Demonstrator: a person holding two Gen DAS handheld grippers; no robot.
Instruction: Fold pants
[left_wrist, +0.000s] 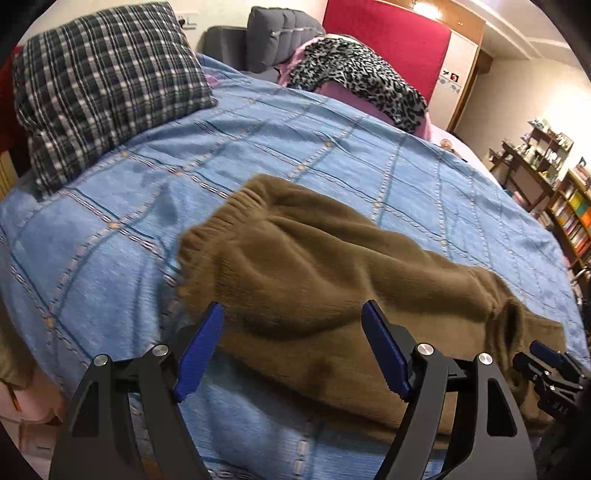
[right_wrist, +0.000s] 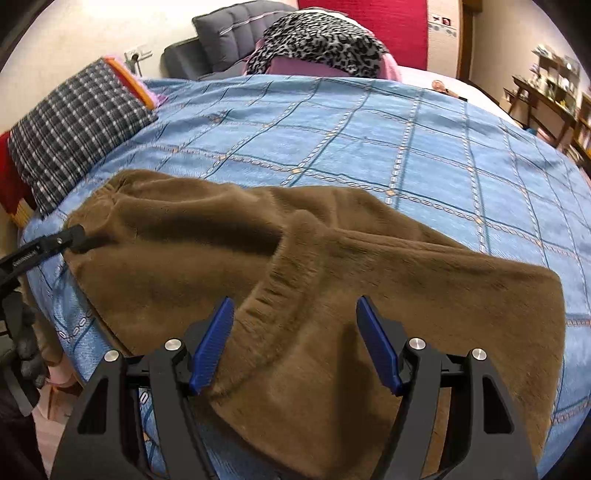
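- One pair of brown fleece pants (right_wrist: 332, 280) lies across the near part of a bed, on a blue checked bedspread (right_wrist: 369, 147); its ribbed waistband (left_wrist: 221, 218) sits at the left end, and a fold of cloth with a ribbed edge is doubled over near the middle.
- The left gripper (left_wrist: 291, 347) hovers over the waistband end, its blue jaws spread with nothing pinched between them.
- The right gripper (right_wrist: 295, 343) hangs above the doubled-over part, its jaws likewise spread and empty; cloth shows through the gap, but the pads do not press on it.
- The step in hand appears to be choosing hold points for the next fold. To do it well, each gripper probably needs to pinch an outer edge through all layers, at matching points, then lift evenly so the fleece does not bunch or slide.
- The rumpled fold by the middle likely wants flattening first, or it will be trapped inside.
- Counted: one pair of pants, two grippers, one plaid pillow (left_wrist: 103, 85) at the far left, one leopard-print cloth (right_wrist: 317, 40) at the bed's far side, one red headboard (left_wrist: 388, 40) behind it.
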